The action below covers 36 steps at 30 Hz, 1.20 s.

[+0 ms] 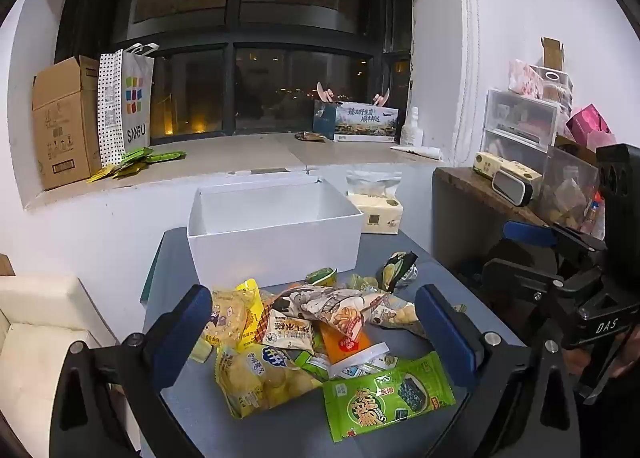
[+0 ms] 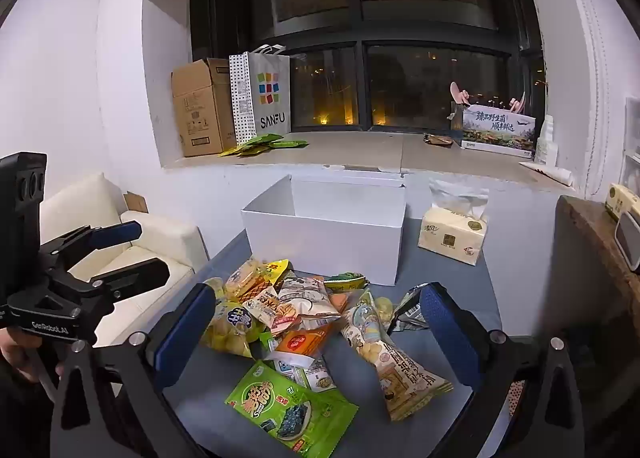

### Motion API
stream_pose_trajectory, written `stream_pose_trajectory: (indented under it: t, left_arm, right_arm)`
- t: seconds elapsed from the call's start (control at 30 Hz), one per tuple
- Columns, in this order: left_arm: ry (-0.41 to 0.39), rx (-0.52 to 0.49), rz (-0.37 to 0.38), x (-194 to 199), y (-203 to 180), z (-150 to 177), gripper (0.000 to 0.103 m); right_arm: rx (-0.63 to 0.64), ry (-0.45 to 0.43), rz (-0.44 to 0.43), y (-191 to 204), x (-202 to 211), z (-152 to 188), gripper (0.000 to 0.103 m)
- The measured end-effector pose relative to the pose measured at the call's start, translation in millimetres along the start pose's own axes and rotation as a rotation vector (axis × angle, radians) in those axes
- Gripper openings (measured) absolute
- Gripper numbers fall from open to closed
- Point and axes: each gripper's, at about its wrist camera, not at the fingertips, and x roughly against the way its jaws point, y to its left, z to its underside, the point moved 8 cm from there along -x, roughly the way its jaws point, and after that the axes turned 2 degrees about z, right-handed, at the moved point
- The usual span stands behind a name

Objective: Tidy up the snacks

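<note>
A heap of snack packets point(image 1: 312, 330) lies on a grey table point(image 1: 180, 258) in front of an open white box point(image 1: 272, 234). A green seaweed packet point(image 1: 386, 398) lies nearest, with a yellow chip bag point(image 1: 256, 374) to its left. My left gripper point(image 1: 316, 326) is open and empty, hovering over the heap. In the right wrist view the heap point(image 2: 304, 322), the green seaweed packet point(image 2: 292, 410), a long cream packet point(image 2: 396, 362) and the white box point(image 2: 328, 234) show. My right gripper point(image 2: 316, 322) is open and empty above them.
A tissue pack point(image 2: 452, 234) stands right of the box. A white sofa point(image 2: 132, 242) is to the left, a wooden shelf point(image 1: 488, 194) with clear drawers to the right. The windowsill point(image 1: 224, 154) holds a cardboard box, a SANFU bag and green packets.
</note>
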Motion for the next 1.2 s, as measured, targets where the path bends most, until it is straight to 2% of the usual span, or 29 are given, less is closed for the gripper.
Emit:
stream_pose_trajectory:
  t: [1.2]
  left_arm:
    - [0.009,-0.012,0.003,-0.3,-2.8,6.2,0.103]
  right_arm:
    - [-0.004,0.001,-0.004,1.3,1.0,1.3,0.103]
